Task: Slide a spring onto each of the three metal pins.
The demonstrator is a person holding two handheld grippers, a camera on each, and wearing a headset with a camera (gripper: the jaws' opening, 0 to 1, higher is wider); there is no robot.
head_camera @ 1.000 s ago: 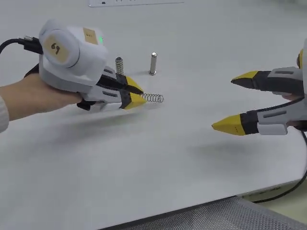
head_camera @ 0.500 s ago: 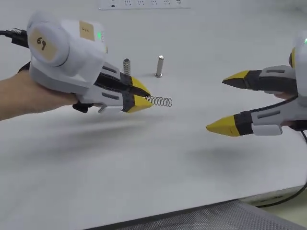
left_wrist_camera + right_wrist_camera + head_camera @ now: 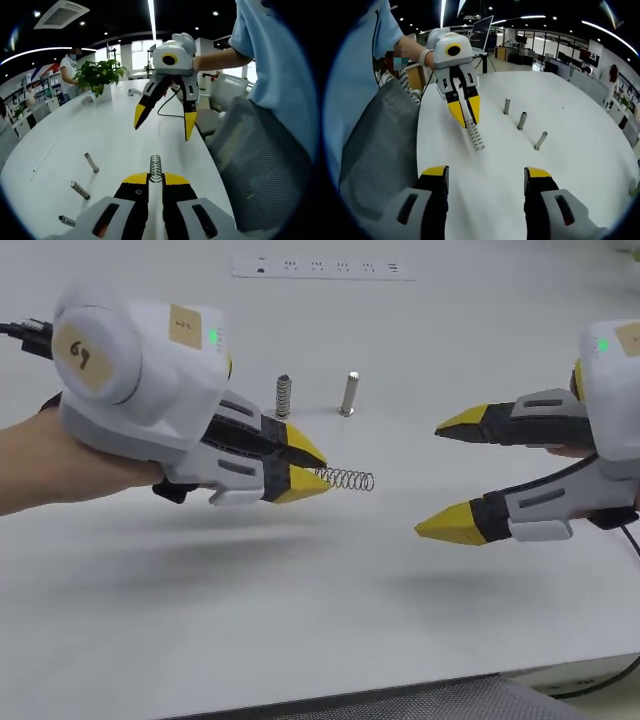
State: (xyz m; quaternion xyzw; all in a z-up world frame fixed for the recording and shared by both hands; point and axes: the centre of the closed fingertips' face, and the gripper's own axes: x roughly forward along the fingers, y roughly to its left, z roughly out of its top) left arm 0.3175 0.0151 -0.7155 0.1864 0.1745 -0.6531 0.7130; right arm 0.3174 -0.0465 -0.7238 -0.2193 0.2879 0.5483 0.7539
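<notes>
Now the left tongs pinch a spring by its end, free coils leading, seemingly ready for the far bare pin. The right tongs gape, empty.

Right claw has drawn closer to the spring

We see 1 loose spring, a thin silver coil held level, with 1 end pinched in the closed tips of the left gripper and the rest sticking out to the right. Farther back, 3 short metal pins stand upright in a row on the white table. 2 already wear a spring: the left pin and the middle pin. The bare pin, smooth and shiny, stands at the right end, just beside the middle one.
</notes>
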